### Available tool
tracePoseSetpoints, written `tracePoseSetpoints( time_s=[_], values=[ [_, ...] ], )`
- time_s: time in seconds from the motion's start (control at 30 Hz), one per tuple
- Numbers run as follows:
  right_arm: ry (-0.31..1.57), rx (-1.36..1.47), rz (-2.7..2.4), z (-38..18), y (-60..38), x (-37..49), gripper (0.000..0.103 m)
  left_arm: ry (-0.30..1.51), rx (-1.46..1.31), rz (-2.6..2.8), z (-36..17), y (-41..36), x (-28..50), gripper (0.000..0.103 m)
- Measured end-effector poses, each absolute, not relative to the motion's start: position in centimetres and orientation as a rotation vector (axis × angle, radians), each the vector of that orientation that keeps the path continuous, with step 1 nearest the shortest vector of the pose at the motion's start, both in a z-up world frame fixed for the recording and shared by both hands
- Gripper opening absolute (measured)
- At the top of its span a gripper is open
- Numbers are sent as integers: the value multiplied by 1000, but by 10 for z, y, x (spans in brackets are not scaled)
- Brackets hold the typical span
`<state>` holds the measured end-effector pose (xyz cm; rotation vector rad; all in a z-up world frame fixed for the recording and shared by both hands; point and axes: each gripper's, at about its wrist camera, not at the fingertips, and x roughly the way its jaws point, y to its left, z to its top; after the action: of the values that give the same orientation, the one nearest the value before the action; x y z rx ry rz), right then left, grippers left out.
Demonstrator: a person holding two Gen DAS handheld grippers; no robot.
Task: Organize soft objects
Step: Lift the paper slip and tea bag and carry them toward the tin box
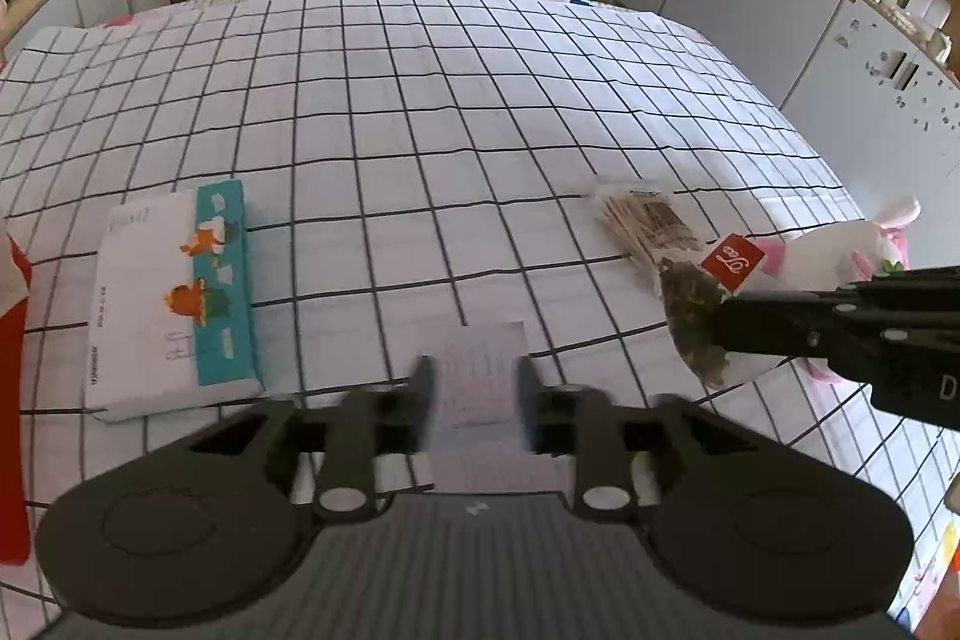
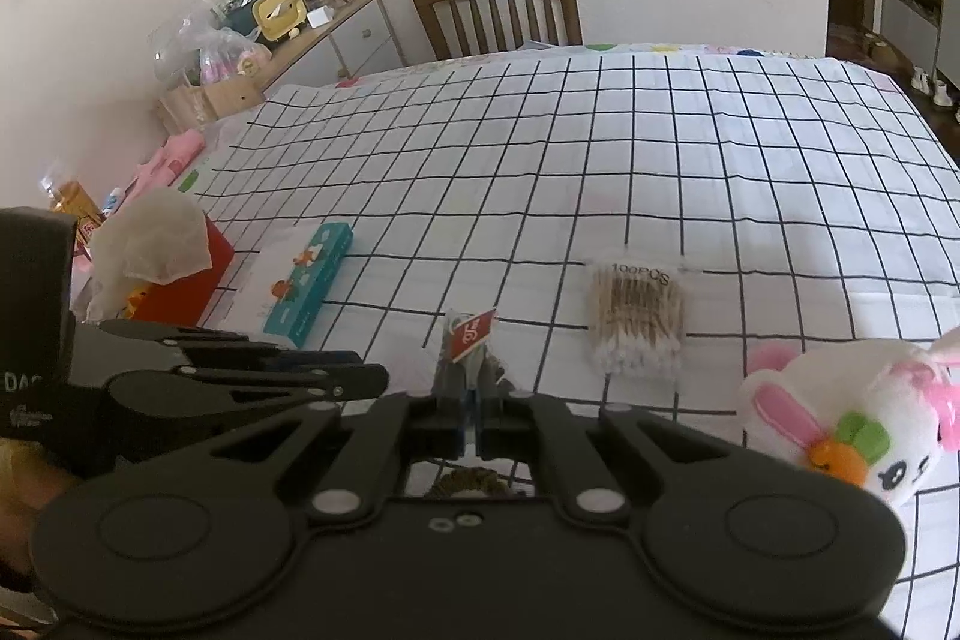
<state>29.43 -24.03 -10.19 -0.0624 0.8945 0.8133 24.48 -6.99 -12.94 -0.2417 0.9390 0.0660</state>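
Right gripper (image 2: 471, 394) clamped on tea bag (image 1: 696, 322), lifted off checked tablecloth (image 1: 420, 130) for sorting | left gripper (image 1: 474, 394) apart, empty, above small paper packet (image 1: 480, 370) | cotton swabs (image 2: 639, 319), plush rabbit (image 2: 852, 412) nearby.

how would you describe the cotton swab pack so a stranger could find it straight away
On the checked tablecloth, look toward the near edge, between the tissue pack and the bunny. The swab pack lies flat just beyond the bunny. It alone is a clear bag of wooden sticks with white tips.
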Motion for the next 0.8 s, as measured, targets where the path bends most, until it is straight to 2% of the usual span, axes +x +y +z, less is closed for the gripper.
tracePoseSetpoints(
  time_s=[0.03, 0.07, 0.43, 0.5, 0.57, 0.67, 0.8],
  values=[
    [895, -61, 812, -102, -241, 295, 3, 936, -245, 62, -130, -71, 245, 65],
    [896, -59, 811, -103, -243, 295, 3, 930, -245, 58, -130, -72, 245, 71],
    [899, -51, 806, -104, -250, 300, 3, 986, -89, 93, -151, -101, 261, 69],
    [900, -52, 807, -105, -251, 301, 3, 983, -82, 104, -151, -103, 261, 66],
    [901, -50, 807, -106, -252, 303, 3, 972, -95, 108, -150, -101, 260, 48],
    [900, -45, 803, -106, -252, 304, 3, 962, -99, 115, -148, -96, 262, 35],
    [906, -45, 804, -108, -252, 306, 3, 947, -97, 105, -148, -92, 260, 27]
  ],
)
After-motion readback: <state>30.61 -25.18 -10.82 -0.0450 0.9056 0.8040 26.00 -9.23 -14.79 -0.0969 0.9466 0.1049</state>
